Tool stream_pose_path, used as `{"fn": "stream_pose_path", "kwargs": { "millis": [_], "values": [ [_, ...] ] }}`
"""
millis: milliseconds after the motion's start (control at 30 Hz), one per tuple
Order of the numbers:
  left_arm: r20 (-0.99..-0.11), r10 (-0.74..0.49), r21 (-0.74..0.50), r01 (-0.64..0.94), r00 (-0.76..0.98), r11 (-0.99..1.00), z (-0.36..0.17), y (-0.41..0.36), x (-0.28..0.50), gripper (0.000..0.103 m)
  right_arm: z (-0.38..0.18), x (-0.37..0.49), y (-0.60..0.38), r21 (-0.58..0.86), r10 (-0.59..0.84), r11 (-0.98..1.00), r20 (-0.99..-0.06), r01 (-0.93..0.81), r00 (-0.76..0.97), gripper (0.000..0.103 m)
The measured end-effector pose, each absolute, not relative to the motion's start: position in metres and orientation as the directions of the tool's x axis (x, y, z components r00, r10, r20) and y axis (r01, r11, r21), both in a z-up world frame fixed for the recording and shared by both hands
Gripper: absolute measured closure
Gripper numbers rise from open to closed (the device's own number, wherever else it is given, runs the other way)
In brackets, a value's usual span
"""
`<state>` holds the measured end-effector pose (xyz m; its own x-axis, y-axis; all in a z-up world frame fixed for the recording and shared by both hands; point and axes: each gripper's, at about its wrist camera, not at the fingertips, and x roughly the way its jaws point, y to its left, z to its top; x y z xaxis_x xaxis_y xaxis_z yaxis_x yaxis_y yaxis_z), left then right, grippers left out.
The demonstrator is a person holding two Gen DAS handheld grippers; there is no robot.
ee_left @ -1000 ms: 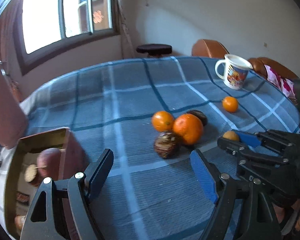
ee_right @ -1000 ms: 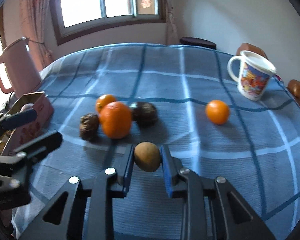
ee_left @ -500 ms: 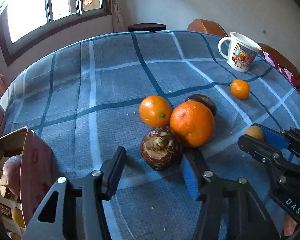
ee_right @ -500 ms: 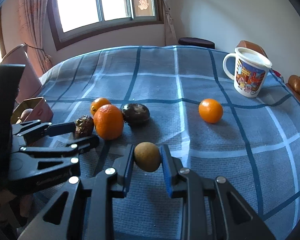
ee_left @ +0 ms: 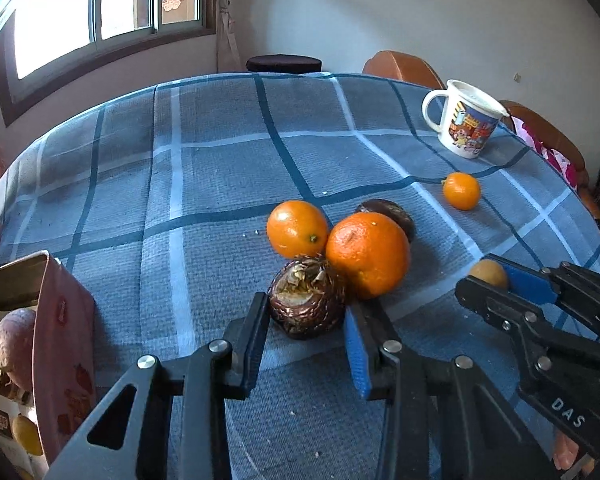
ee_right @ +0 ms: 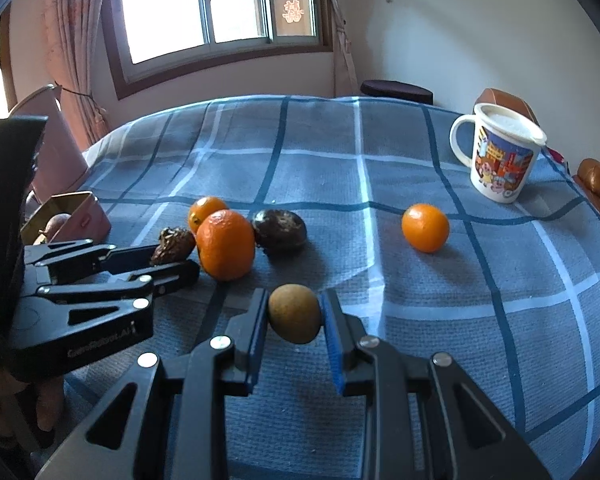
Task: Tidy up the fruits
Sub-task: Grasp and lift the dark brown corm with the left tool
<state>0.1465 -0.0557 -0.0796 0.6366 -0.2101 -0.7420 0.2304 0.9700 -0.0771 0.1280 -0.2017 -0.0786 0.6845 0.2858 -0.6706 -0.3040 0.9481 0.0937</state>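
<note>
The left claw (ee_left: pixel 306 330) has just been closing and now pinches the scaly brown fruit (ee_left: pixel 306 300), which touches the big orange (ee_left: pixel 367 254) on the cloth. Lift it straight up first, so the orange stays put, then carry it to the pink box (ee_left: pixel 66 344) left of the orange. The right claw (ee_right: pixel 294 322) grips a small brown fruit (ee_right: pixel 295 313) just in front of the orange.
</note>
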Motion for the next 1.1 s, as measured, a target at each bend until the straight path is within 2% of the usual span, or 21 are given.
{"fn": "stream_pose_path", "kwargs": {
  "millis": [333,667,1100],
  "values": [
    [-0.704,-0.238,-0.111,0.227,0.669,0.968,-0.073,-0.048,0.135,0.065,-0.074,0.121,-0.199,0.093,0.312,0.938,-0.641,-0.333,0.701,0.073],
    [-0.644,-0.212,-0.056,0.231,0.735,0.971,-0.062,-0.054,0.117,0.065,-0.067,0.111,-0.199,0.093,0.347,0.926,-0.590,-0.365,0.729,0.073],
    [-0.588,-0.208,-0.047,0.224,0.781,0.973,-0.055,-0.052,0.105,0.065,-0.061,0.101,-0.200,0.087,0.362,0.921,-0.546,-0.379,0.755,0.073]
  ]
}}
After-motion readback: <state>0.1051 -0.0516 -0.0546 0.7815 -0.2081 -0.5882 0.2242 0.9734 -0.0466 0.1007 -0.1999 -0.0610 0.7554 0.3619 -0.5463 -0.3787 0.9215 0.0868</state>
